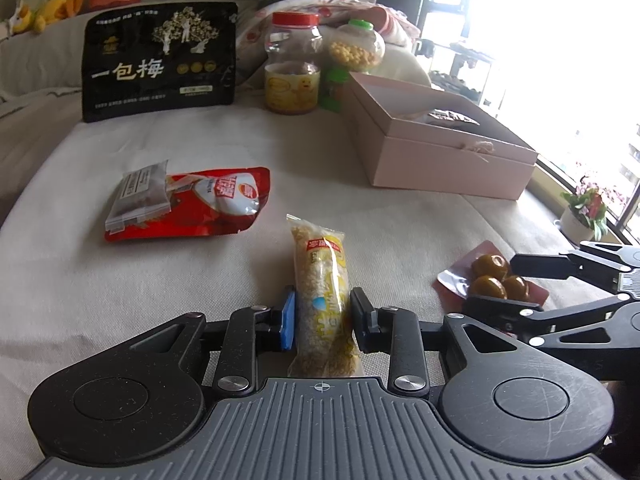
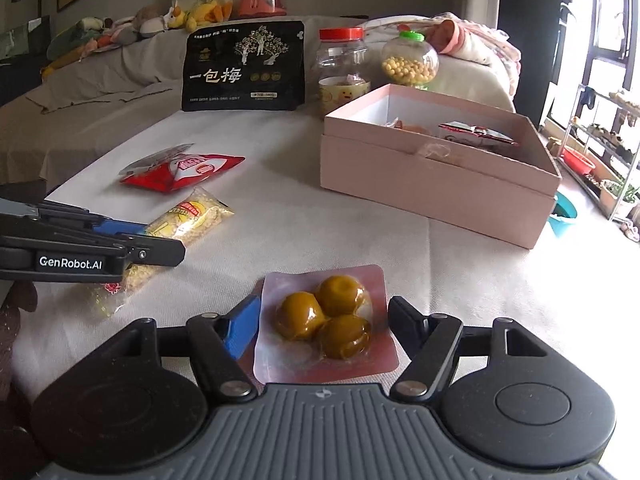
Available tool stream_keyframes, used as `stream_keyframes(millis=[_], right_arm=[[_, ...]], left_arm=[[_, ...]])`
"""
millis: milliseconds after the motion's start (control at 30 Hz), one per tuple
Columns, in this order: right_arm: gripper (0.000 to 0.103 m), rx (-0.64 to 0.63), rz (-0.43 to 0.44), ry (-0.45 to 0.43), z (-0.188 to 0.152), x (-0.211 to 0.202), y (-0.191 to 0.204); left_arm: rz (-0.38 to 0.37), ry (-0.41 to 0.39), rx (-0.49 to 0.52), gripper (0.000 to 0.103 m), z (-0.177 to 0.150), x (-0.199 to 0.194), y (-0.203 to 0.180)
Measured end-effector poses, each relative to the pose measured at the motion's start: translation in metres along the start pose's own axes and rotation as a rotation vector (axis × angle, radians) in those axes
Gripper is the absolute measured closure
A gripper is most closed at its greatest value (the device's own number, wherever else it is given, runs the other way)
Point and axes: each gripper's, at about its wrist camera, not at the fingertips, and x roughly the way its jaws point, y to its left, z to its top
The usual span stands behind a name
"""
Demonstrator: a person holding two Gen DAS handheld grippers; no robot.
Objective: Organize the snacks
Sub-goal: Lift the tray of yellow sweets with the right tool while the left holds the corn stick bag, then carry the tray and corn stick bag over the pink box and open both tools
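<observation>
Snacks lie scattered across a pale cloth-covered surface (image 2: 460, 272), and the likely aim is to gather them into the pink box (image 2: 436, 184) that sits open toward the far right, where a few packets already rest inside. The left gripper (image 1: 322, 312) has its jaws drawn narrow around a long clear packet of yellow puffed grains (image 1: 322, 280), both pads pressed against its sides near the nearer end; gripping it across its narrow width seems the sensible way to take a long, soft packet, though its far end may droop when it leaves the cloth. The right gripper (image 2: 322, 322) stands about half open over a flat sealed packet holding three brown-green round fruits (image 2: 328, 322): the blue pad sits right at the packet's left edge while the dark pad on the other side stands just clear of the right edge, so nothing is pinched there yet. The jaws straddle the packet's full width, probably because the bulging fruits in the middle give the pads little flat film to catch. Farther off on the left, a red pouch (image 1: 208, 204) lies flat with a small grey-wrapped bar (image 1: 138, 196) resting on its end, both untouched. At the back stand a tall black bag (image 1: 160, 60), a red-lidded jar (image 1: 294, 68) and a green-capped jar of yellow balls (image 1: 356, 50), upright and apparently too tall for the box. Most of the sorting looks still to be done.
</observation>
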Motion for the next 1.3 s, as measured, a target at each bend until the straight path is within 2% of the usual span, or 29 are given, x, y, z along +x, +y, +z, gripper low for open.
stream_keyframes(millis=[267,367,433,500,600,667,733,800,900,1000,1067,1167,1300], right_arm=[[0.033,-0.002,-0.022,-0.052,0.006,-0.024,-0.01],[0.033,-0.002,-0.037,-0.084,0.012,-0.036,-0.015],[0.033,-0.007,-0.047,-0.118,0.02,-0.048,-0.021],[0.033,-0.022,-0.056,-0.181,0.035,-0.065,-0.027],[0.033,-0.051,-0.093,-0.283,0.067,-0.087,-0.041],[0.032,-0.059,-0.129,-0.326,0.095,-0.091,-0.053],[0.032,-0.061,-0.159,-0.348,0.124,-0.085,-0.069],[0.032,-0.052,-0.192,-0.338,0.148,-0.069,-0.084],[0.032,0.003,-0.206,-0.278,0.177,-0.035,-0.107],[0.032,0.048,-0.224,-0.22,0.192,0.0,-0.123],[0.032,0.073,-0.252,-0.18,0.196,0.024,-0.132],[0.032,0.129,-0.22,-0.115,0.196,0.049,-0.142],[0.032,0.19,-0.11,-0.059,0.203,0.075,-0.148]], left_arm=[[0.002,-0.003,-0.015,0.07,0.0,-0.002,-0.001],[-0.055,-0.015,-0.035,0.071,0.002,-0.008,-0.002],[-0.089,-0.067,-0.036,0.071,0.009,-0.02,-0.006],[-0.13,-0.141,-0.025,0.071,0.027,-0.034,-0.012],[-0.226,-0.226,-0.005,0.071,0.069,-0.046,-0.022],[-0.286,-0.232,-0.009,0.071,0.104,-0.039,-0.028],[-0.298,-0.218,0.016,0.07,0.137,-0.017,-0.042],[-0.288,-0.197,0.028,0.07,0.163,0.015,-0.057],[-0.343,-0.149,-0.087,0.07,0.185,0.069,-0.066],[-0.408,0.003,-0.077,0.07,0.187,0.135,-0.081],[-0.372,0.067,-0.109,0.07,0.183,0.166,-0.085],[-0.378,0.054,-0.148,0.068,0.18,0.164,-0.076],[-0.421,-0.046,-0.146,0.068,0.178,0.111,-0.058]])
